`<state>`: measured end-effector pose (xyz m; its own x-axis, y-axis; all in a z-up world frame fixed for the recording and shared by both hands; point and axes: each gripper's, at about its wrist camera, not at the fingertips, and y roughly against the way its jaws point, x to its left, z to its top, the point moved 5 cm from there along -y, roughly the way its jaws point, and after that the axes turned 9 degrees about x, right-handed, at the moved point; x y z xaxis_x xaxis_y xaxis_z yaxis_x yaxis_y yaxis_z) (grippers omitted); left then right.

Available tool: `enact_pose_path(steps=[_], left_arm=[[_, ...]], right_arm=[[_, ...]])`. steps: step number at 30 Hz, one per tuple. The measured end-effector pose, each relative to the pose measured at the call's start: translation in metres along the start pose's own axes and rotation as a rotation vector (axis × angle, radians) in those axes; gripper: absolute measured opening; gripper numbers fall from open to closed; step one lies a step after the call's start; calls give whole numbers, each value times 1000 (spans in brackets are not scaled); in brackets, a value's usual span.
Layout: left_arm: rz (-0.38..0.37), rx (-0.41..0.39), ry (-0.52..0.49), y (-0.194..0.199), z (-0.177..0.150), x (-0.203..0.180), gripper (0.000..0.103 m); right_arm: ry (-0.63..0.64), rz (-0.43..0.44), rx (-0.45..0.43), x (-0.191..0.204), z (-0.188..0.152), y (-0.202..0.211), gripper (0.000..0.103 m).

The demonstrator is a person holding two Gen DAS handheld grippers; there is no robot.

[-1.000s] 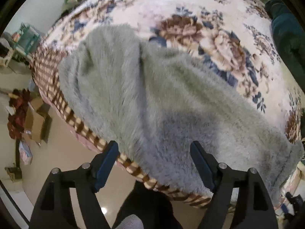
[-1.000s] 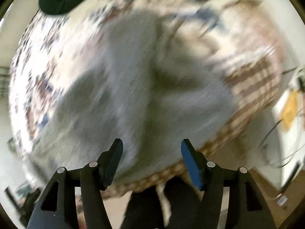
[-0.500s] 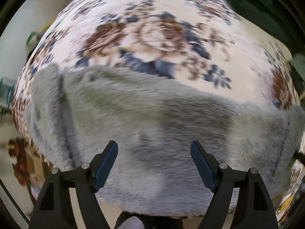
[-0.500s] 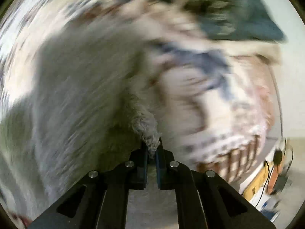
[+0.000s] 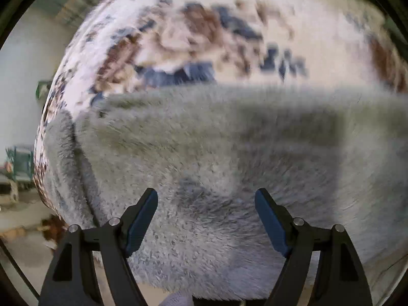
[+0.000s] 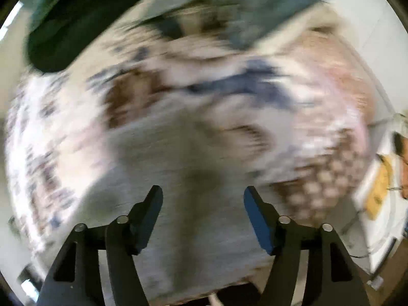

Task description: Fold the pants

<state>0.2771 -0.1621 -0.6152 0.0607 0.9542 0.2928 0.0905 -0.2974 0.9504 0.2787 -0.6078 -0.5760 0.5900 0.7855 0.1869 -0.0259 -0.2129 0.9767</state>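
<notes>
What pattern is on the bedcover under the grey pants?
Brown-and-blue floral on cream bedcover; clearest in left wrist view.

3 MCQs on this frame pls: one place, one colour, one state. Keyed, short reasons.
1. Where do the pants lie?
A. on the floral bedspread
B. on the floor
C. over a chair

2. What colour are the pants?
A. red
B. grey
C. yellow

3. How does the right hand-held gripper stand?
A. shut on the pants
B. shut on nothing
C. open, nothing between its pads

Key:
1 A: the fluffy fabric spreads across the flowered cover in both views.
2 B: the pile is plain grey, set off against the brown and blue flowers.
3 C: the blue pads stand well apart over the fabric; its jaws have just been opening, and no cloth is pinched between them. The left hand-held gripper is open too.
</notes>
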Motion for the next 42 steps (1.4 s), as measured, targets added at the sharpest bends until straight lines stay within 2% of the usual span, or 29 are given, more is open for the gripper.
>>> enact_pose_path(steps=[3,5,7,8,9,10,12,14,15,16,17,18,22,24,25,26,27,31,32,33,34,35,37,38,39,42], left_arm=[[41,50,-72,-25,-3,-9,78],[41,52,-83,-31,-4,-11,78],[32,45,-81,-27,-4,-9,77],[23,37,-77,-24,-3,-7,77],[15,27,-71,-21,-3,-5,77],[5,22,-63,-18,-3,-3,77],[-17,25,-47,-17,-2,0,77],[-34,37,-29,-17,-2,1,77],[-44,44,-20,-18,-2,2,77],[-47,47,-15,-18,-3,2,77],[-49,52,-9,-19,-3,3,77],[-50,54,-5,-19,-4,4,77],[-55,48,8,-16,-9,11,77],[-56,42,15,-14,-12,15,77],[-57,43,22,-13,-14,18,77],[-60,44,30,-13,-15,22,77],[-61,45,35,-11,-17,24,77],[-67,36,63,-5,-23,42,77],[-70,31,73,-4,-25,48,77],[-77,27,84,-3,-26,53,77],[-84,26,97,-2,-27,59,77],[-92,28,109,-1,-27,68,77],[-108,14,137,6,-26,87,78],[-115,-4,156,12,-24,101,78],[-115,-22,174,18,-22,114,78],[-79,-62,245,29,-7,171,77]], right_arm=[[13,-78,35,23,2,-34,70],[6,-201,90,17,3,-62,70],[-8,-233,88,14,-5,-62,50],[-17,-232,50,3,-8,-51,31],[-33,-240,1,-8,-11,-35,17],[-48,-234,-28,-14,-18,-24,16],[-111,-186,-55,-50,-33,1,16],[-178,-134,-2,-92,-45,8,16],[-218,-90,59,-110,-55,0,21],[-246,-73,87,-107,-67,-9,26],[-289,-57,109,-126,-76,-10,38],[-343,-14,101,-144,-80,-7,44],[-435,157,39,-154,-84,-1,48],[-448,181,23,-158,-88,0,48],[-446,144,5,-160,-91,0,42],[-436,101,-4,-159,-102,0,3],[-407,46,-14,-155,-107,2,5],[-324,-60,-70,-156,-125,31,4],[-320,-76,-40,-154,-127,30,5],[-328,-75,43,-167,-134,16,5],[-347,-75,69,-149,-130,5,6],[-361,-64,85,-155,-137,3,9],[-314,-87,75,-143,-141,8,22],[-286,-95,58,-135,-147,14,40],[-264,-79,29,-121,-158,24,54],[-240,-41,47,-56,-186,15,57]])
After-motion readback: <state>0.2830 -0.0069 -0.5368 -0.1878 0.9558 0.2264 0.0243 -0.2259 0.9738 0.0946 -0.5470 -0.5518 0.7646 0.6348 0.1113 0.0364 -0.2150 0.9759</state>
